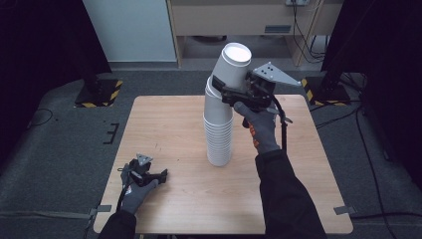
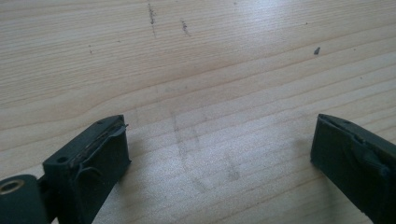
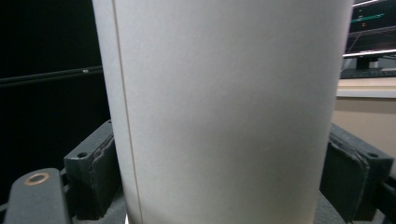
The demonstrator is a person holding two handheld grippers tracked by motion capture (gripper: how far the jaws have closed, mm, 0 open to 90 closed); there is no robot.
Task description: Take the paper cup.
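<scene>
A white paper cup (image 1: 232, 67) sits clamped in the right gripper (image 1: 234, 92) above the middle of a light wooden table (image 1: 169, 124), its mouth tilted toward the far right. The black jaws press against the cup's wall from either side, well below the rim; in the right gripper view the cup (image 3: 224, 112) stands between the two jaw pads, its seam running down the left side. Directly beneath it rises a tall stack of white cups (image 1: 219, 132), standing on the table near its centre. The held cup's base appears to be still partly nested in the top of the stack, though the high view does not settle whether the two touch. The right hand (image 1: 259, 127), in a grey glove with orange marks, reaches up and forward from a dark sleeve, wrist raised, the gripper's grey plate pointing to the right.

At the near left corner, the left gripper (image 1: 149, 175) lies low on the table under a gloved left hand (image 1: 137, 191). Its jaws are spread wide with nothing between them; the left gripper view shows bare wood grain between the two black pads (image 2: 100, 154).
</scene>
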